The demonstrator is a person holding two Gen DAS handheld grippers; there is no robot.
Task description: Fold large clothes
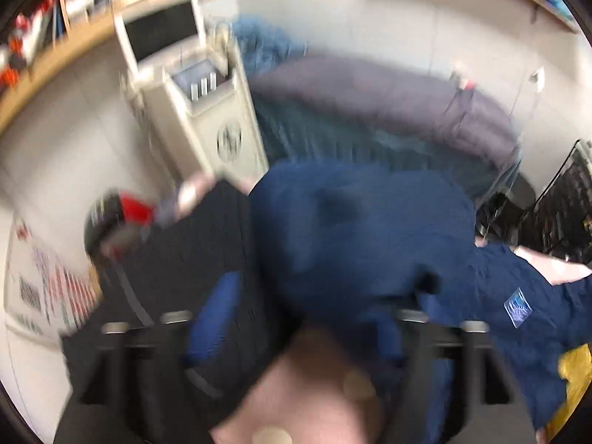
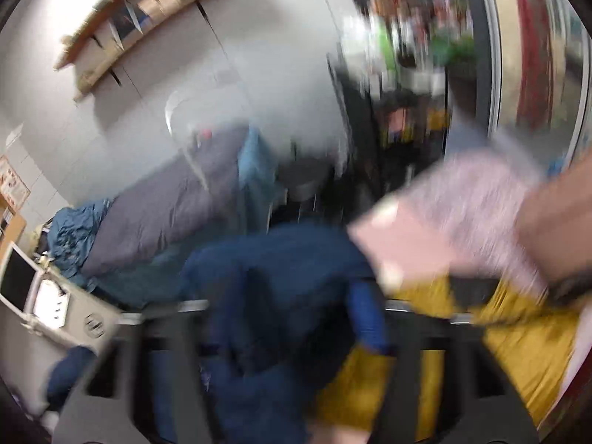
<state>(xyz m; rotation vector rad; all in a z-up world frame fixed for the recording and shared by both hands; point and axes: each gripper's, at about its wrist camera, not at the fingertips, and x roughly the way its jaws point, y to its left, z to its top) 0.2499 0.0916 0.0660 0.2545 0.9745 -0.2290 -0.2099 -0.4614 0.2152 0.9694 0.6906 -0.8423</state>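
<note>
Both views are badly blurred. In the left wrist view a navy garment [image 1: 351,229] lies bunched over a black cloth [image 1: 177,266]. My left gripper [image 1: 299,325] hangs above it, open with its jaws wide apart; navy cloth shows in the gap, and I cannot tell whether it touches the fingers. A pinkish shape [image 1: 307,388] covers the lower middle. In the right wrist view my right gripper [image 2: 296,318] is open too, over the same navy garment [image 2: 281,277], with a yellow garment [image 2: 518,336] under its right finger. A pink cloth [image 2: 455,214] and a bare arm [image 2: 555,222] cross at the right.
A bed with a grey blanket [image 1: 388,88] and blue sheets [image 2: 74,233] lies behind the clothes. A beige machine with a screen [image 1: 192,92] stands at the left. Wooden shelves [image 1: 74,26] run along the wall. A dark rack [image 1: 566,203] stands at the right.
</note>
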